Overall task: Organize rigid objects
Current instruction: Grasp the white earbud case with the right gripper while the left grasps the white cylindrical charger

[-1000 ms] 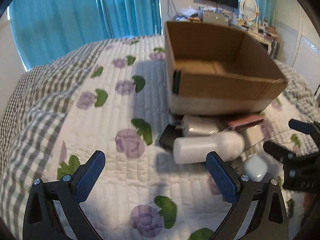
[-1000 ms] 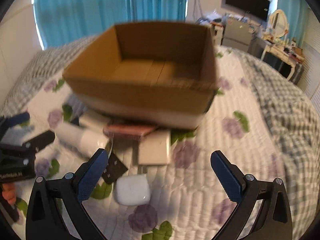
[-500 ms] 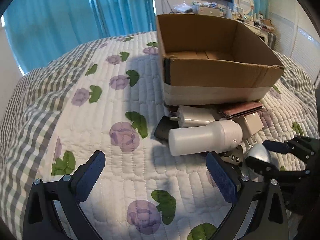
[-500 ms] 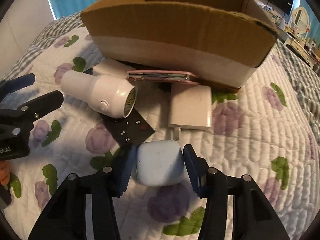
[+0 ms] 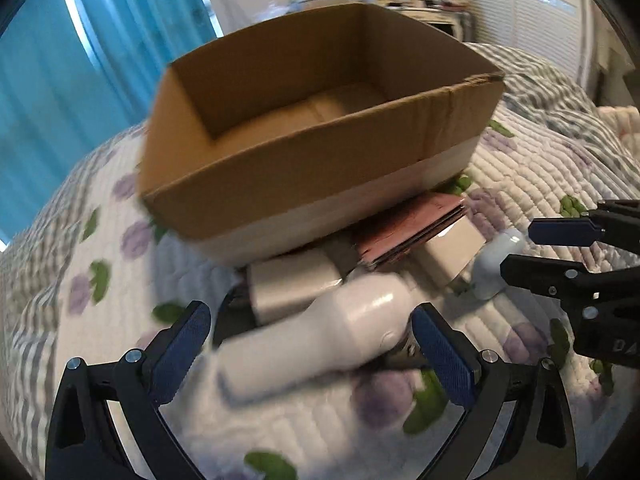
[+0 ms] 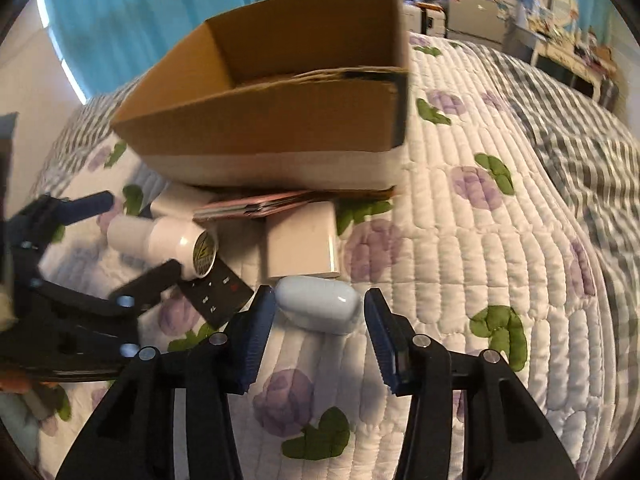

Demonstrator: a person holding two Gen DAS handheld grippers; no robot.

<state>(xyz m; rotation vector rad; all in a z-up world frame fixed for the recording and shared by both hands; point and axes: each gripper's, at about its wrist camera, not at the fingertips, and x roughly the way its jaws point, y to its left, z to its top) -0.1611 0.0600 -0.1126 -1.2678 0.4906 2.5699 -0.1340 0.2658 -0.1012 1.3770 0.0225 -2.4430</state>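
Since half a second ago our left gripper (image 5: 308,344) has swung in, fingers wide around the white bottle (image 5: 320,336) on the bed, gripping nothing. Right gripper (image 6: 320,316), fingers part-closed, brackets the earbud case (image 6: 318,308), apparently loose; cardboard box (image 6: 280,120) awaits both.

The box (image 5: 320,168) is matt brown corrugated cardboard with a band of pale tape along its base. The quilt (image 6: 480,240) is soft stitched cloth, ribbed and printed. The bottle (image 5: 320,340) and the case (image 6: 318,308) are smooth glossy white plastic. The charger (image 6: 300,246) is matt white plastic. The pads (image 6: 256,332) are blue with a ribbed rubbery look on black matt plastic frames with shiny metal screws.
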